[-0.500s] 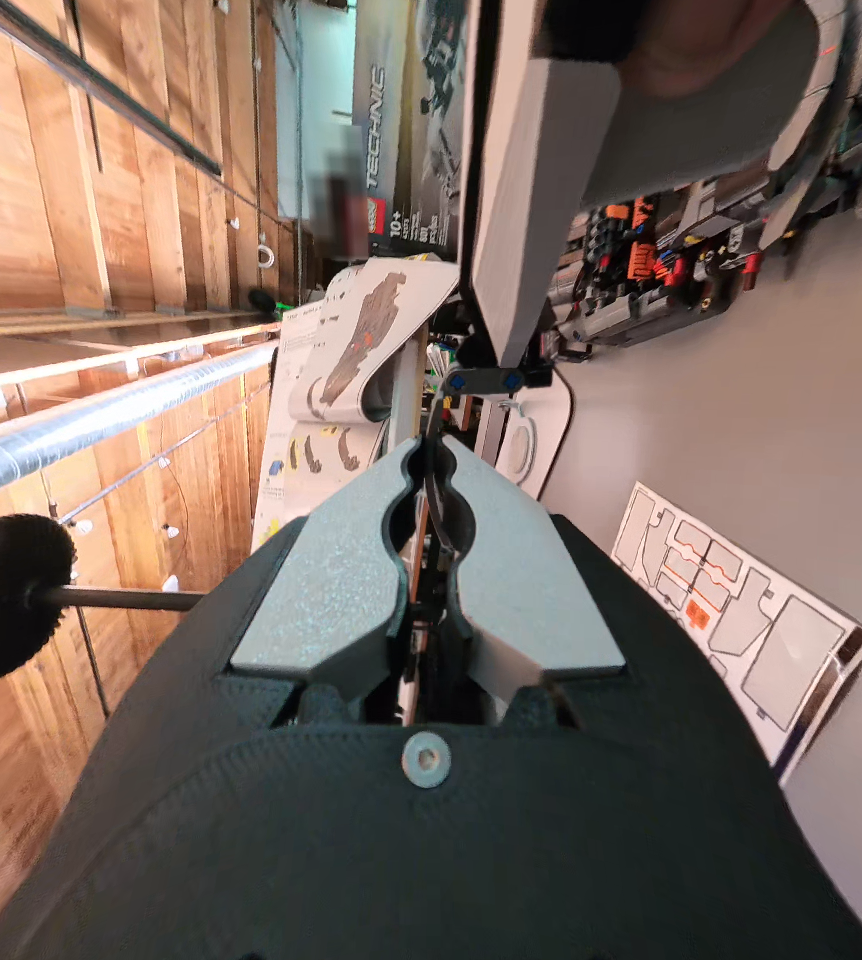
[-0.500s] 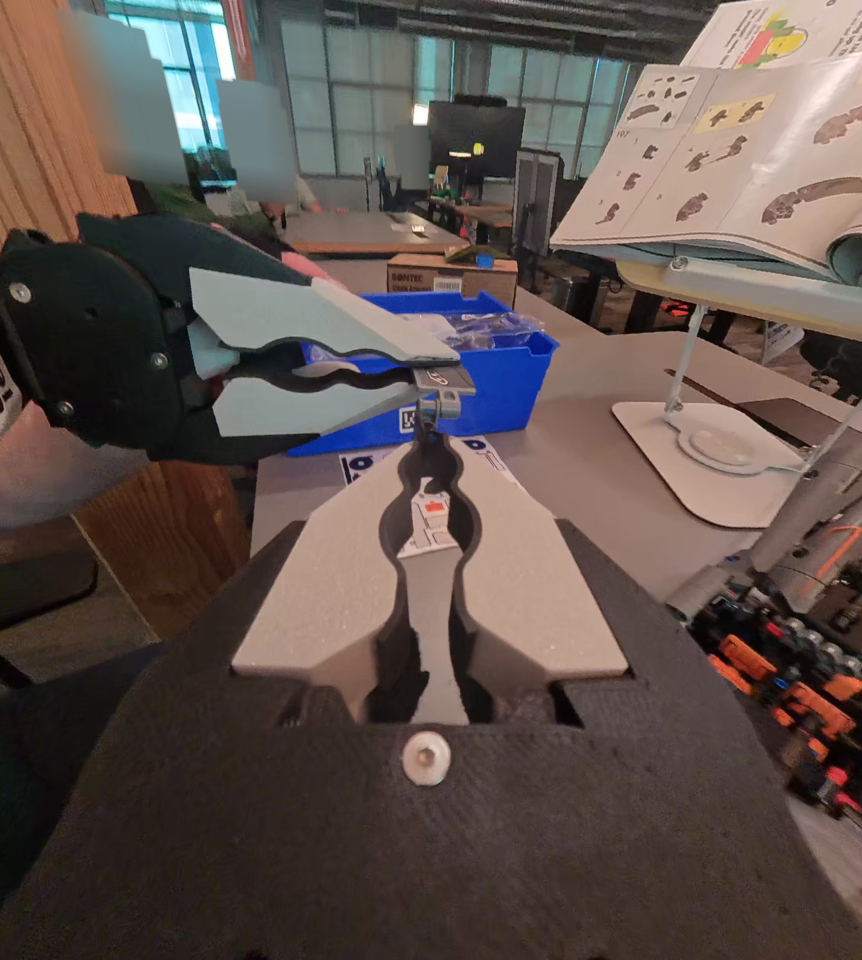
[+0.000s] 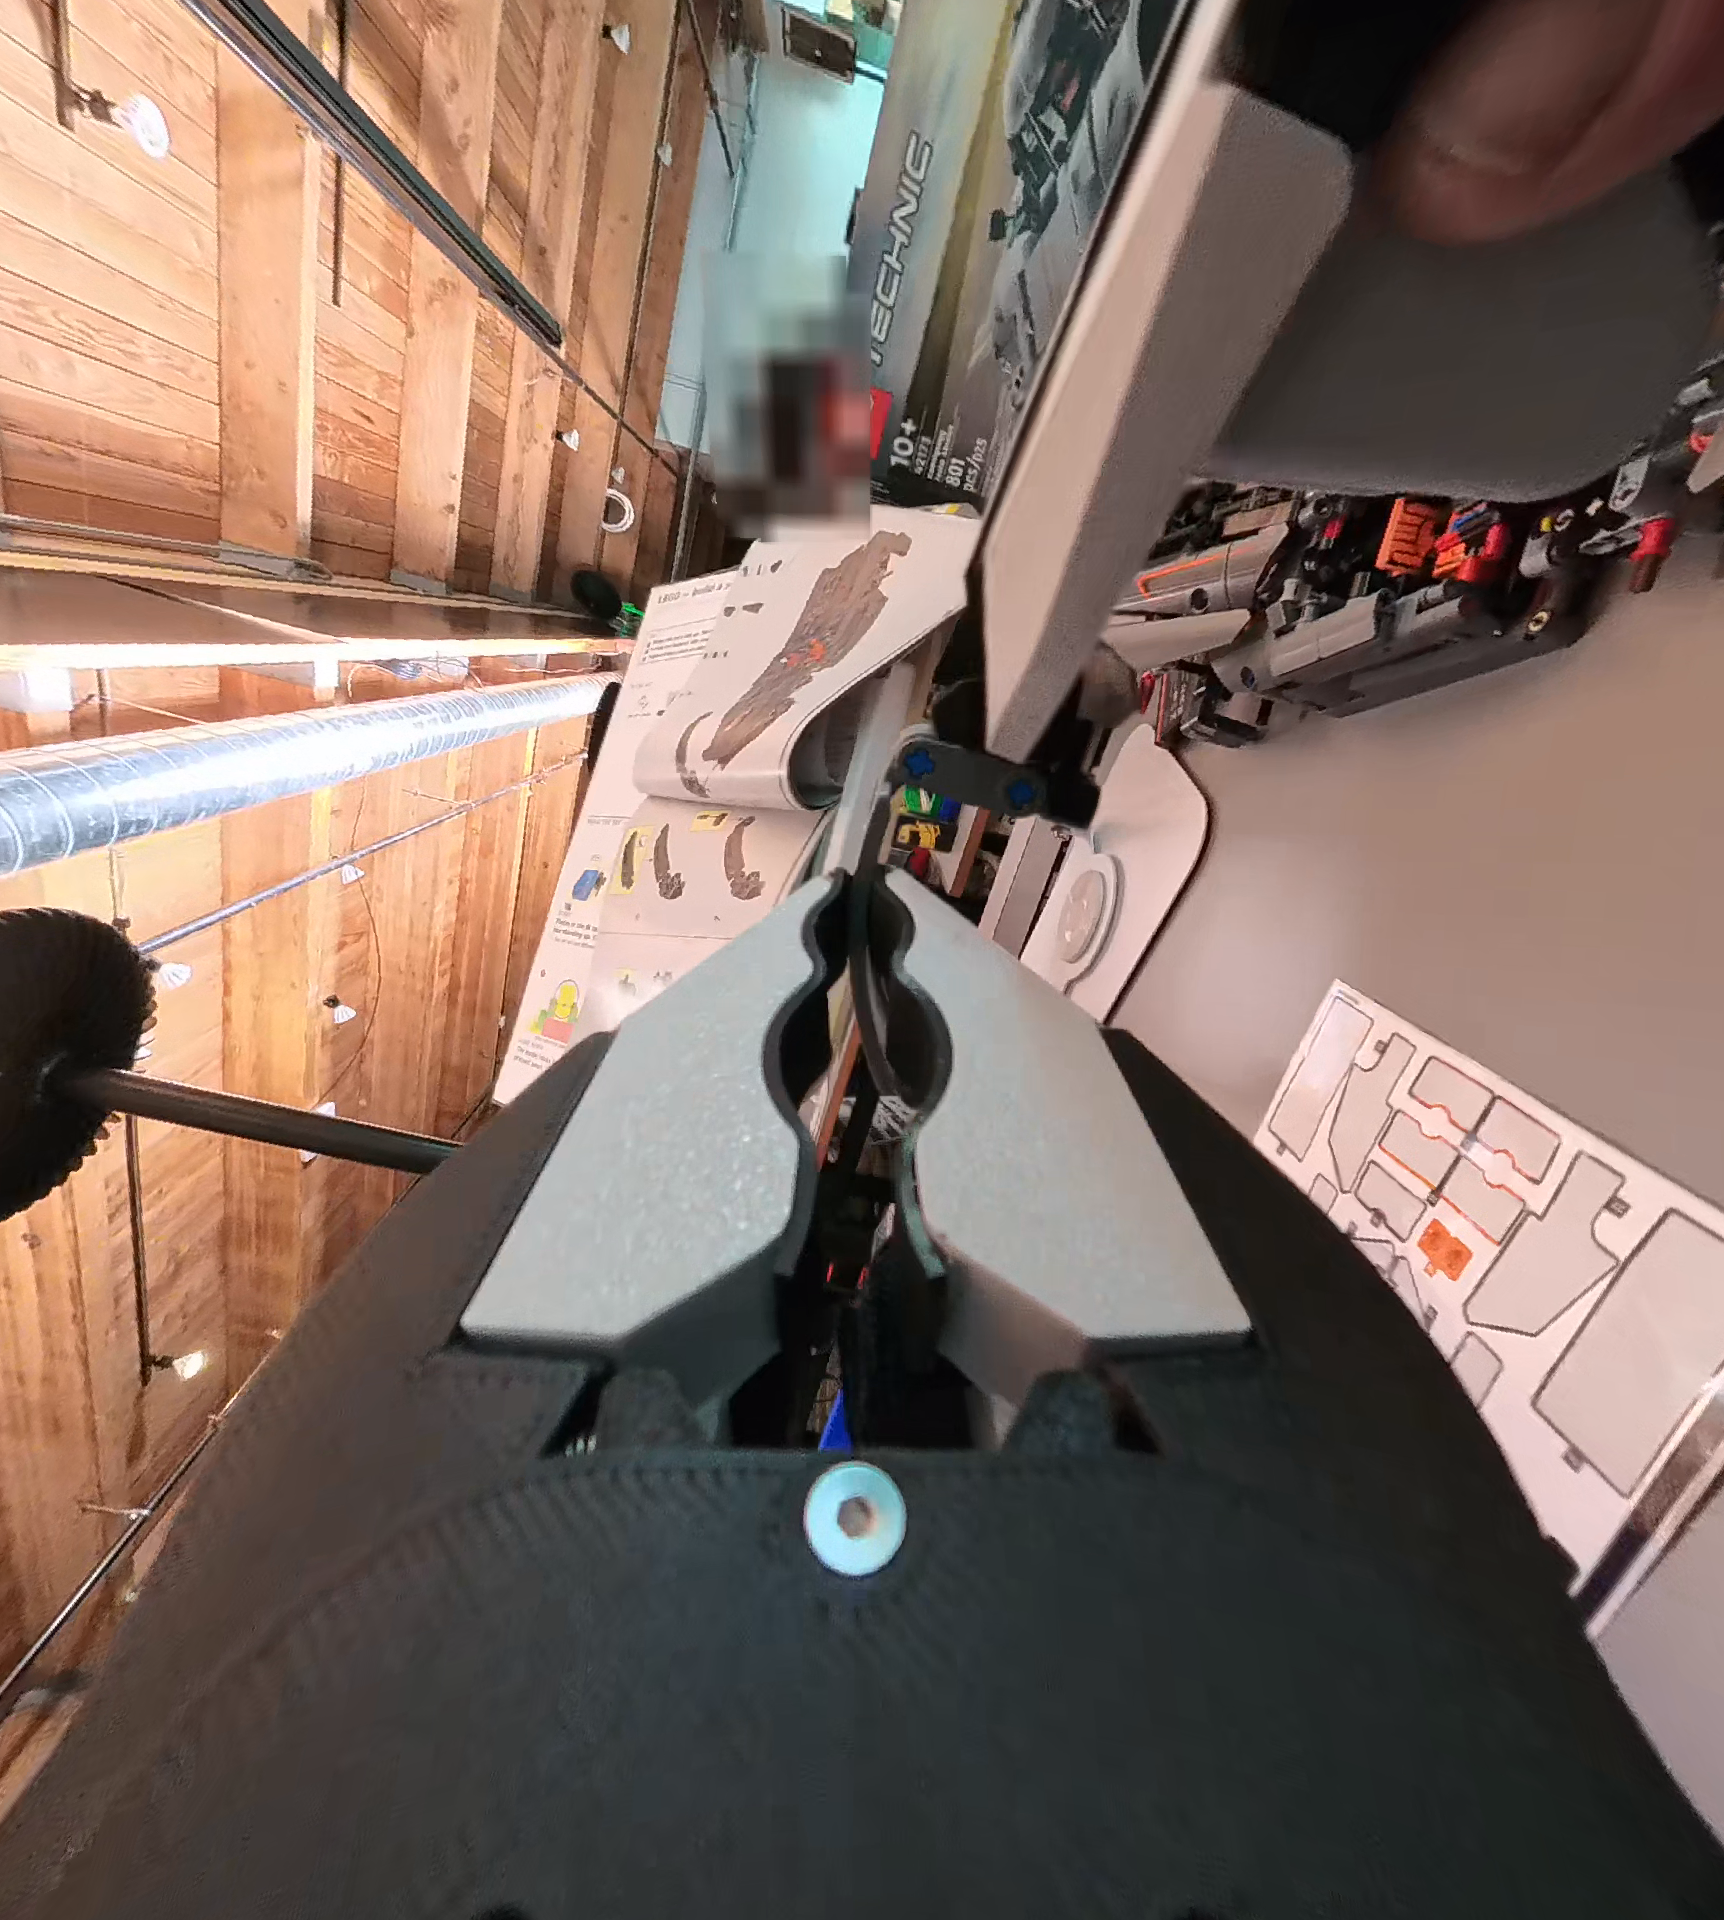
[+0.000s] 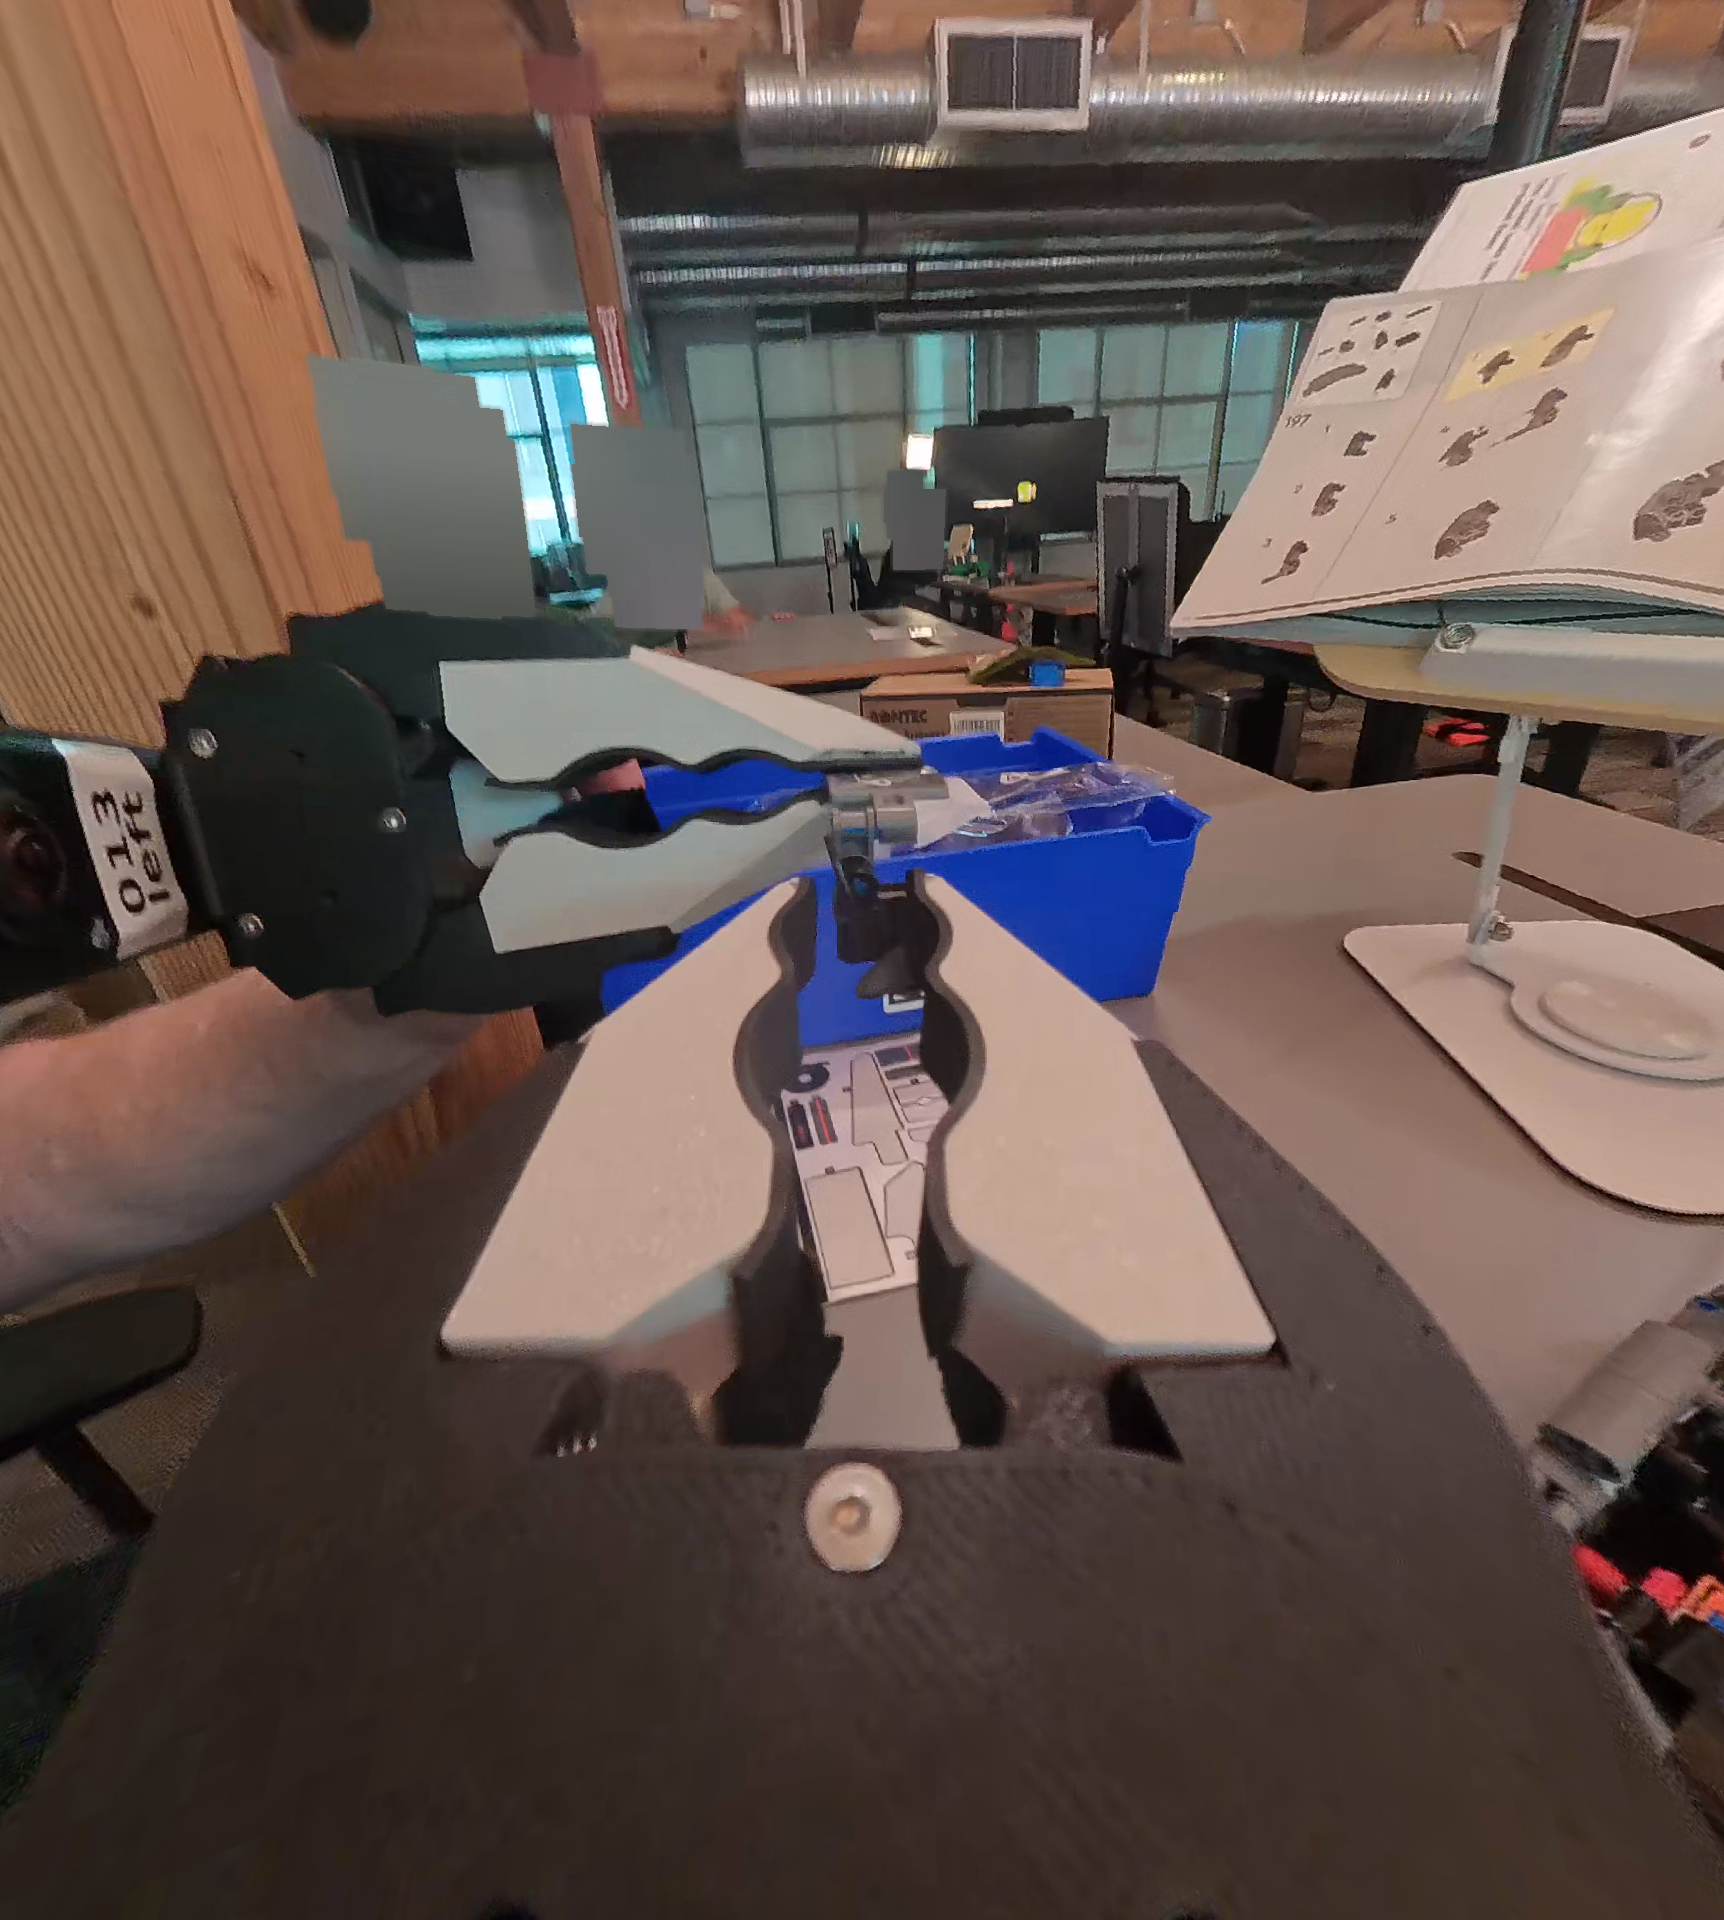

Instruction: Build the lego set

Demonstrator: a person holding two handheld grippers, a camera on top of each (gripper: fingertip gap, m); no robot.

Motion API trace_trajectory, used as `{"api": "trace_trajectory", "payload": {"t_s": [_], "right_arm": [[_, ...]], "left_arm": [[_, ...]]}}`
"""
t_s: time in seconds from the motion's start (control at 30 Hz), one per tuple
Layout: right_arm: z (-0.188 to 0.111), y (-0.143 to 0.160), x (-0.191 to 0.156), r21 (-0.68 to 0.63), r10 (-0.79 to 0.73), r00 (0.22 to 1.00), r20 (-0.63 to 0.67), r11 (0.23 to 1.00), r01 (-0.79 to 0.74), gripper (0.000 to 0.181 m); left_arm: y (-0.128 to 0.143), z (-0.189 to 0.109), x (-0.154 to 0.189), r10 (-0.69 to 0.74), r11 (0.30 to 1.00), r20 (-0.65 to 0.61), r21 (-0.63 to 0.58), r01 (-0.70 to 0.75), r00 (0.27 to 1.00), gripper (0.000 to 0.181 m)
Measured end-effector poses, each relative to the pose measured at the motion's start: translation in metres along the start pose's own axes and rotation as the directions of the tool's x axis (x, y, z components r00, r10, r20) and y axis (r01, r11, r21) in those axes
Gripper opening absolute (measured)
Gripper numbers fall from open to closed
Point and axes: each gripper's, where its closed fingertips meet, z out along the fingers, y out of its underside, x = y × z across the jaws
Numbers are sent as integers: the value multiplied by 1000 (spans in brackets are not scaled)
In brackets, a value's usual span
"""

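With much of the model [image 3: 1377, 613] built at the desk's [image 3: 1460, 935] far edge, both grippers (left [image 4: 863, 795], right [image 4: 863, 894]) pinched one small grey-and-black subassembly [image 4: 863, 831], still unattached.

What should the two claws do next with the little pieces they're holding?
Probably push them together a bit more. The left claw pinches a grey piece, the right claw a black piece with blue pins, and they already meet in mid-air.

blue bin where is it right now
In the right wrist view the blue bin sits on the grey table, straight ahead beyond the right gripper, with a sticker sheet lying in front of it.
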Motion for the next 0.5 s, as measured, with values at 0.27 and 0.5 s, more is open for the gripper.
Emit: {"api": "trace_trajectory", "payload": {"t_s": [0.27, 0.5], "right_arm": [[4, 0, 1, -63, -140, 988, -66, 989, 136, 5], [1, -8, 5, 35, -72, 994, -81, 997, 75, 5]], "left_arm": [[2, 3, -2, -31, 999, 3, 11, 31, 1000, 1], [-5, 10, -10, -135, 989, 15, 58, 134, 991, 5]]}}
